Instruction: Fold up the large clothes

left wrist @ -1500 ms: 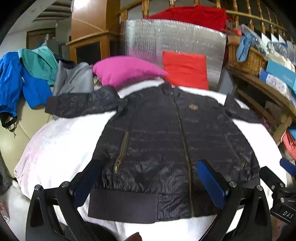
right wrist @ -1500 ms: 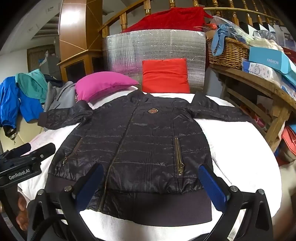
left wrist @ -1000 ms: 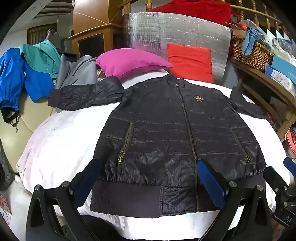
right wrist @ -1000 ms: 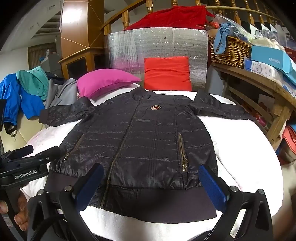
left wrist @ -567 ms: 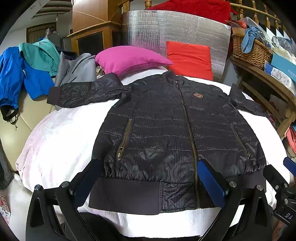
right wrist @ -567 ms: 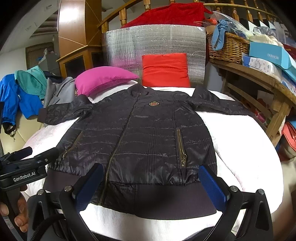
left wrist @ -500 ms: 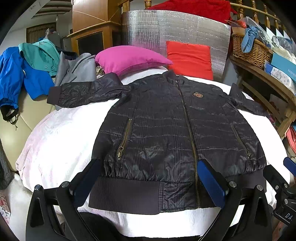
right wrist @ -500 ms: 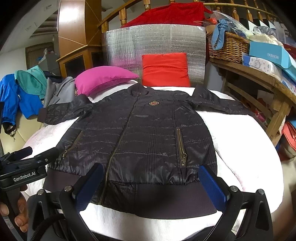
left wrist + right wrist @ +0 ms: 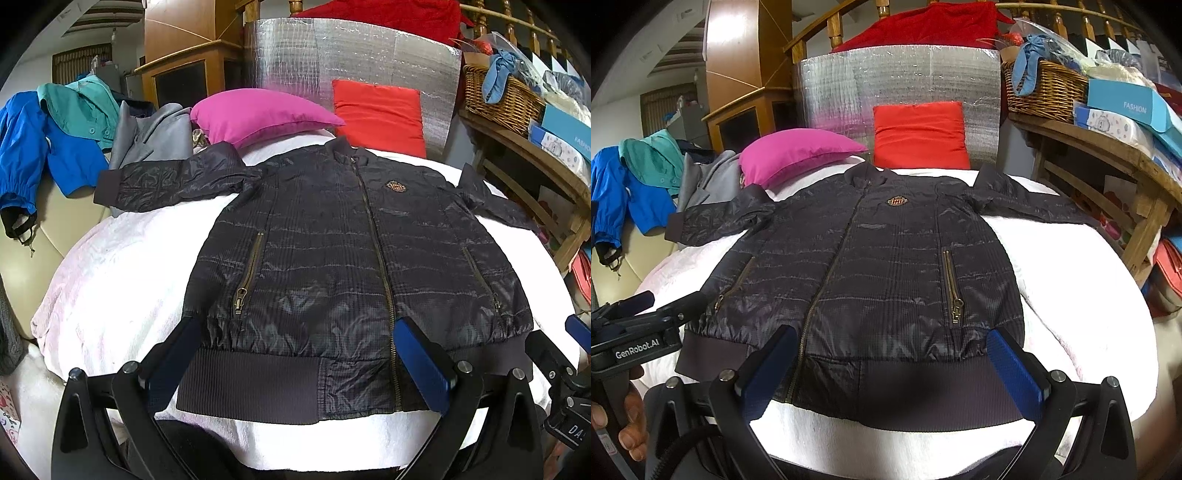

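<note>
A: Nearest first: what are the tools doing?

B: The left tool (image 9: 299,354) and the right tool (image 9: 894,362) both hover at the near edge of the bed (image 9: 110,277), fingers spread wide and holding nothing. The jacket (image 9: 351,266) lies flat and zipped on the white cover, its ribbed hem (image 9: 923,391) along the near edge, collar toward the far edge.

A: So what can go wrong from here?

B: The shell looks slick and puffy (my guess from the sheen), so a shallow pinch on the hem may catch only the top layer; then the front lifts, the back stays down, and the fold comes out skewed.

A: And farther up?

B: The pocket zip pull (image 9: 956,309) could snag a finger that sweeps across the body. Beyond that, the left sleeve (image 9: 166,181) reaches past the left edge toward the grey garment (image 9: 155,136), and the right sleeve (image 9: 1027,203) runs off toward the right edge. Folding the body first likely drags them askew.

A: Anything at the far edge?

B: The pink pillow (image 9: 258,118) sits just beside the collar, the red cushion (image 9: 919,136) behind it; a hem carried too far up may nudge them.
</note>
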`<state>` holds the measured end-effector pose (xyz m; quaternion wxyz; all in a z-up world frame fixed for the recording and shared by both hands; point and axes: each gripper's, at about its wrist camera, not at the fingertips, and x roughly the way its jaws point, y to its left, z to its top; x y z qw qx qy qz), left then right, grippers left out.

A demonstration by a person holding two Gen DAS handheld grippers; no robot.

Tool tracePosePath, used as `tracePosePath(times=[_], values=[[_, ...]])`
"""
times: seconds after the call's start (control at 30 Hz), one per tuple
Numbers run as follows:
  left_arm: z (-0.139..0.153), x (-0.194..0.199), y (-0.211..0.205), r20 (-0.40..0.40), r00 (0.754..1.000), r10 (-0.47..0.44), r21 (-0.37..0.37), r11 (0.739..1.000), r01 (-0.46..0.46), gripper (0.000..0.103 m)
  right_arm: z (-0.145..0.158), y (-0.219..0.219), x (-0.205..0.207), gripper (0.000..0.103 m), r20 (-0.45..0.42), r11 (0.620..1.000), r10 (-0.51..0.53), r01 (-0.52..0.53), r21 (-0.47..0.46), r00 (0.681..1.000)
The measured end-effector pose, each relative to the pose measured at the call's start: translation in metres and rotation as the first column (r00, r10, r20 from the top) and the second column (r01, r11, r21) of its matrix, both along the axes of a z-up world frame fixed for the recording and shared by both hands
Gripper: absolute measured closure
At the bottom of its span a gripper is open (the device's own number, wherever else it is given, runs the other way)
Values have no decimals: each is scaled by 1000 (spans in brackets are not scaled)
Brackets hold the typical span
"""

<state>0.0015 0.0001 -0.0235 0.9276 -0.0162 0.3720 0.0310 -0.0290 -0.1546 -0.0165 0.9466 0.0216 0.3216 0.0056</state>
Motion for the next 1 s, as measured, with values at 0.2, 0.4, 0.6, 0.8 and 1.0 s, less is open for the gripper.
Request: tracePosePath(times=[0.2,0.4,0.6,0.8,1.0], values=[[0,0,-1,1,1000,-7,3,1000,7,0,1,2,1,0,4,1000,7,-7,-7,1000],[2,0,-2,4,1000,-11,5,1000,10,0,2,3,2,0,5,1000,10,-10,-12,1000],[3,0,-2,5,1000,-12,5,1000,11,0,2,4,3,0,6,1000,11,-11,-16,1000],[3,1,-3,6,1000,-14,6,1000,14,0,2,5,3,0,5,1000,14,-14,-18,1000],[3,1,-3,7,1000,-16,7,1000,16,0,2,4,3,0,4,1000,14,-14,-19,1000]])
